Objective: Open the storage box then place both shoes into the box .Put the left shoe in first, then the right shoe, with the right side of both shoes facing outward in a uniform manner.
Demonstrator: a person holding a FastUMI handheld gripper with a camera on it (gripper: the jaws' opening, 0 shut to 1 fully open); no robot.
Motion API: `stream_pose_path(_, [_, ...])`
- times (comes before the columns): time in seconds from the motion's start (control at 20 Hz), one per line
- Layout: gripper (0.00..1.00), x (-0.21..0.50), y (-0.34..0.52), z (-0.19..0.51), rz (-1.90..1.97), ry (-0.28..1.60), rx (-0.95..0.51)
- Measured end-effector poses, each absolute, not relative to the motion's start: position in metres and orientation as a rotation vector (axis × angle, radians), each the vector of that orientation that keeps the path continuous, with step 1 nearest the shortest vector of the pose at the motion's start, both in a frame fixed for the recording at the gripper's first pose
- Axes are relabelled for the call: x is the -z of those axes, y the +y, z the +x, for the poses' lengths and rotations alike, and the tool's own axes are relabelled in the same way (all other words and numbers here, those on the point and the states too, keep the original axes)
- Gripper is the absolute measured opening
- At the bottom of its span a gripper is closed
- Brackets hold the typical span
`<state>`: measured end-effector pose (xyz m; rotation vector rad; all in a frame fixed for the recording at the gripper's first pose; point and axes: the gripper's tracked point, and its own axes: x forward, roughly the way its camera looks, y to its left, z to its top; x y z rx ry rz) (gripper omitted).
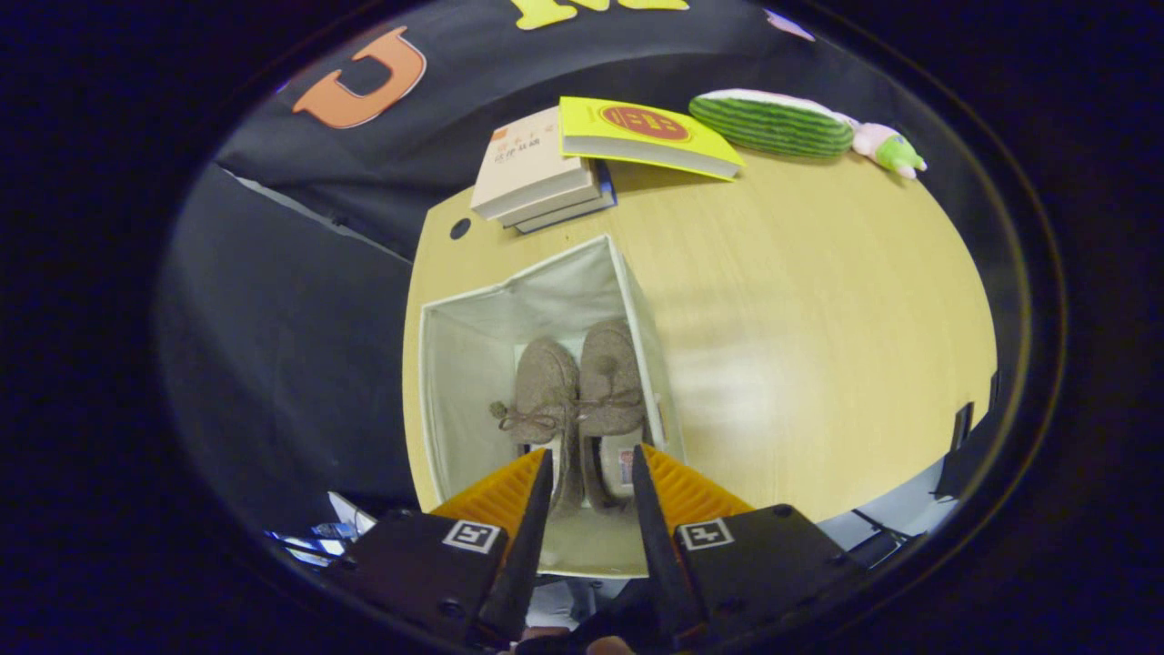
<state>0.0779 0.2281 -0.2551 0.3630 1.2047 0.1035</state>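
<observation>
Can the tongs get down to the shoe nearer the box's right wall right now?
Probably yes: the box is open, and the tongs hang open above that shoe, nothing between. The other shoe lies close alongside, leaving little finger room.

Gripper (591, 473) held high, pointing down.
Its two fingers (536, 509) stand a little apart and hold nothing between them.

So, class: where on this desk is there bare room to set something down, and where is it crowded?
Free: the wide bare desk between the storage box and the watermelon plush. Crowded: the back, with stacked books and yellow book. Both shoes fill the box; the open gripper hovers above.
</observation>
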Motion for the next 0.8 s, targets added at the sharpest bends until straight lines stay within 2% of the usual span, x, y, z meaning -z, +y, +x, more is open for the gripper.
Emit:
stream_pose_path(0.15, [0.85, 0.226, 0.217, 0.087, 0.251, 1.081, -0.106])
stream_pose_path(0.8, [0.93, 0.067, 0.143, 0.099, 0.103, 0.508, 0.01])
